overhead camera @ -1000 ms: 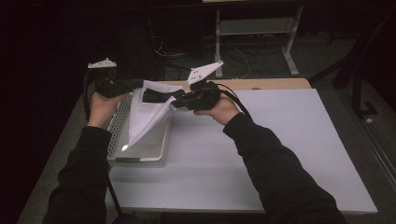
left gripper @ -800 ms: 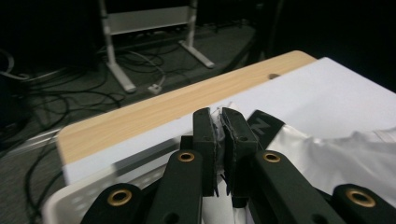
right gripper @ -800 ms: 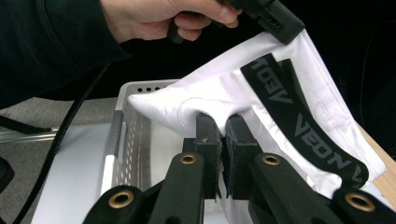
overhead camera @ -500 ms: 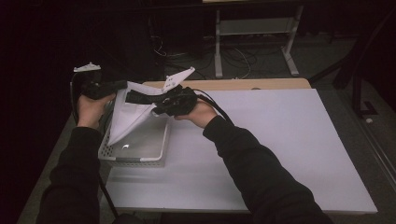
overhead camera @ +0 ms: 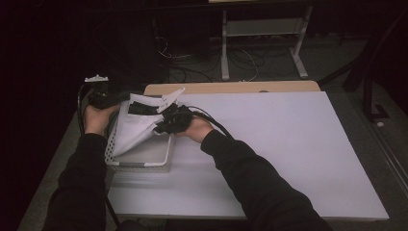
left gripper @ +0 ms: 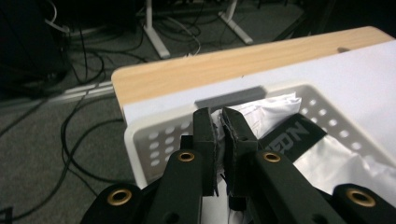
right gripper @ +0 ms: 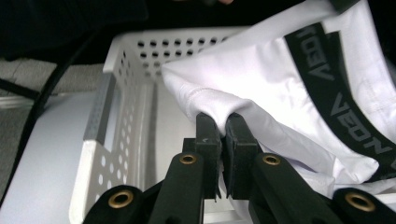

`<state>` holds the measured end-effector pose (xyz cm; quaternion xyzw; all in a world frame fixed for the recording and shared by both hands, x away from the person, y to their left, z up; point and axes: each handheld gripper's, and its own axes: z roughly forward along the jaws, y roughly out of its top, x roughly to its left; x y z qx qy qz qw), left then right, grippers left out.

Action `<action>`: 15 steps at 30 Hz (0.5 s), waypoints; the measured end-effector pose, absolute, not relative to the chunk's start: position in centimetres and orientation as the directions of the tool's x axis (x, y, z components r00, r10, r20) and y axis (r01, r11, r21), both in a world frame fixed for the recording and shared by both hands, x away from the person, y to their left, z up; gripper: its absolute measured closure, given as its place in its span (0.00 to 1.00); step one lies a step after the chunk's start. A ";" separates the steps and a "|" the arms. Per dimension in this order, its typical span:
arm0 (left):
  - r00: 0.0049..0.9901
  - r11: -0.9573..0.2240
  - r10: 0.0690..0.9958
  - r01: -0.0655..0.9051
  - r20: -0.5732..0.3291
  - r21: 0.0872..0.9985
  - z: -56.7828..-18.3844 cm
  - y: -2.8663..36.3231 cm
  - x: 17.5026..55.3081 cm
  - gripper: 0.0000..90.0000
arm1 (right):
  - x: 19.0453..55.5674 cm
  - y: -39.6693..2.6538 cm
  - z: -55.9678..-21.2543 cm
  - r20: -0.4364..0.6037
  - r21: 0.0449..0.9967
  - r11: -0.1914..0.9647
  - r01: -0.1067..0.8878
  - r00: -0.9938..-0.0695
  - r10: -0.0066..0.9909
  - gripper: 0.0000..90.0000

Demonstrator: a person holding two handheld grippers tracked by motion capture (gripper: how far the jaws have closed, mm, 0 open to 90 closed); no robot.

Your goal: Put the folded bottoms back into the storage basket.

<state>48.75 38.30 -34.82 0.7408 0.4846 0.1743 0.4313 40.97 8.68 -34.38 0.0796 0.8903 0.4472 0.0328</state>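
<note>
Both our grippers lower and further left than before, left gripper (overhead camera: 117,99) and right gripper (overhead camera: 153,111) each clenched on white underwear (overhead camera: 132,131), garment hanging over white perforated basket (overhead camera: 139,161), left of frame

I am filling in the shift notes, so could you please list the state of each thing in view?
Left gripper: shut on the white garment.
Right gripper: shut on the white garment.
White garment: held up at two points, hanging into the basket.
White perforated basket: upright on the table.
</note>
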 end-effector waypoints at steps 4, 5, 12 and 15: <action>0.469 -0.178 0.869 0.589 -0.155 0.788 -35.7 38.1 49.0 0.93 | 40.7 9.2 -35.6 0.016 0.778 0.618 0.111 -0.987 0.157 0.95; 0.467 -0.182 0.870 0.597 -0.154 0.781 -35.9 38.0 49.0 0.93 | 40.7 9.2 -35.8 0.024 0.775 0.622 0.116 -0.988 0.154 0.94; 0.456 -0.177 0.877 0.599 -0.151 0.781 -35.9 37.7 49.0 0.63 | 40.3 9.1 -35.8 0.064 0.774 0.616 0.144 -0.987 0.150 0.64; 0.473 -0.181 0.868 0.588 -0.154 0.788 -35.5 37.2 48.8 0.54 | 40.3 8.5 -35.6 0.059 0.777 0.610 0.154 -0.983 0.174 0.56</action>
